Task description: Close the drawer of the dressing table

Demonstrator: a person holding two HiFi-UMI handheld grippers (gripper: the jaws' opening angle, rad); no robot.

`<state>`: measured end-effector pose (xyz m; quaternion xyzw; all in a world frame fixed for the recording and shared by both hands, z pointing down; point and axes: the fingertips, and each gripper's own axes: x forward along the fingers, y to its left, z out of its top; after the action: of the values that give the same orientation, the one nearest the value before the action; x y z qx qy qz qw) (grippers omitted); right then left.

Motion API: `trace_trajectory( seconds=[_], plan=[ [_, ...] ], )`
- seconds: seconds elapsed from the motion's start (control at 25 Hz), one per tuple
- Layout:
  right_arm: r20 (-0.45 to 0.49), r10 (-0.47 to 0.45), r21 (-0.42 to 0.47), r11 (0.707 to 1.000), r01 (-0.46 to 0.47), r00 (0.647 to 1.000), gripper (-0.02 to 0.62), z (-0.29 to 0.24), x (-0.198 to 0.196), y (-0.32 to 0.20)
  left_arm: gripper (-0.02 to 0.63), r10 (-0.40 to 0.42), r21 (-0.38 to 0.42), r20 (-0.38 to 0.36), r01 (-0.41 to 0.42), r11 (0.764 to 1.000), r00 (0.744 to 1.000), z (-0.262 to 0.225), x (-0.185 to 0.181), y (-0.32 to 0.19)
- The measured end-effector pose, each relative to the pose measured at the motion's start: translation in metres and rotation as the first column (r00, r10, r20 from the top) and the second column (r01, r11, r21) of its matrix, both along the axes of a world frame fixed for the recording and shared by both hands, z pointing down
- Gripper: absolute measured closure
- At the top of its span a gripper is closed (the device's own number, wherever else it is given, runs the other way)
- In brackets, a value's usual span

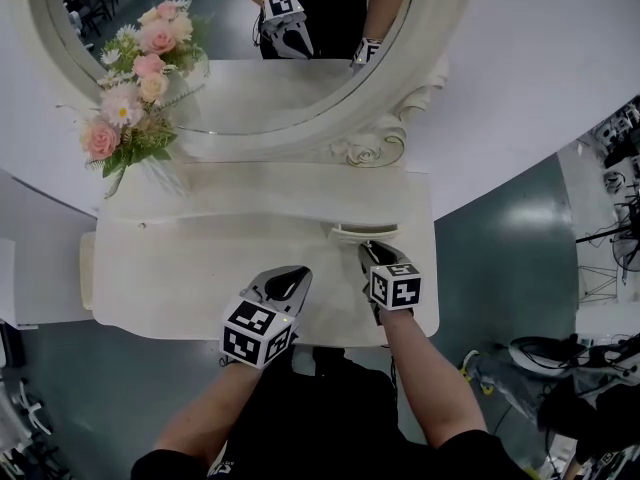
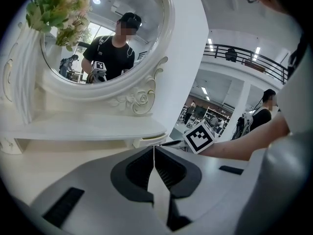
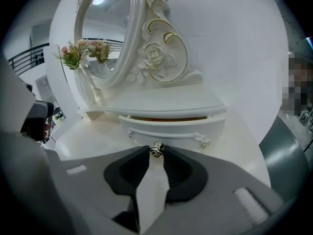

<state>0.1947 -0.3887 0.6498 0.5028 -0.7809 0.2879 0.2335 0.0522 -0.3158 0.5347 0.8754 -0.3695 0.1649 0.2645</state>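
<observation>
The white dressing table [image 1: 180, 268] has a small drawer [image 1: 362, 232] under its raised shelf, standing a little way out. In the right gripper view the drawer front [image 3: 176, 127] shows a dark gap above it. My right gripper [image 3: 157, 151] is shut on the drawer's round metal knob [image 3: 157, 149], which sits between the jaw tips. From the head view that right gripper [image 1: 369, 252] points at the drawer front. My left gripper [image 1: 287, 280] hovers over the tabletop to the left, shut with nothing in it; its jaws meet in the left gripper view [image 2: 154, 149].
An oval mirror [image 1: 250, 88] rises at the back of the table. A bouquet of pink flowers [image 1: 135, 78] stands at the back left. Grey floor [image 1: 490, 258] lies to the right, with cables and gear [image 1: 580, 368] at the far right.
</observation>
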Motion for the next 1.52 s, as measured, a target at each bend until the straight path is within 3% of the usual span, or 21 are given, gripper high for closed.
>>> trace_trajectory(
  seconds=[0.96, 1.24, 1.52],
  plan=[
    [0.007, 0.010, -0.013, 1.000, -0.010, 1.000, 0.492, 0.008, 0.000, -0.043, 0.592, -0.044, 0.000, 0.003, 0.044, 0.999, 0.999, -0.002, -0.014, -0.012],
    [0.022, 0.065, -0.027, 0.998, -0.065, 0.998, 0.454, 0.001, 0.004, -0.040, 0.592, -0.004, 0.019, -0.003, 0.004, 1.000, 1.000, -0.008, -0.018, -0.009],
    [0.015, 0.159, 0.033, 0.987, -0.159, 0.987, 0.456, -0.032, 0.021, -0.004, 0.592, 0.071, 0.069, -0.007, -0.071, 0.995, 0.997, -0.027, -0.024, 0.007]
  ],
)
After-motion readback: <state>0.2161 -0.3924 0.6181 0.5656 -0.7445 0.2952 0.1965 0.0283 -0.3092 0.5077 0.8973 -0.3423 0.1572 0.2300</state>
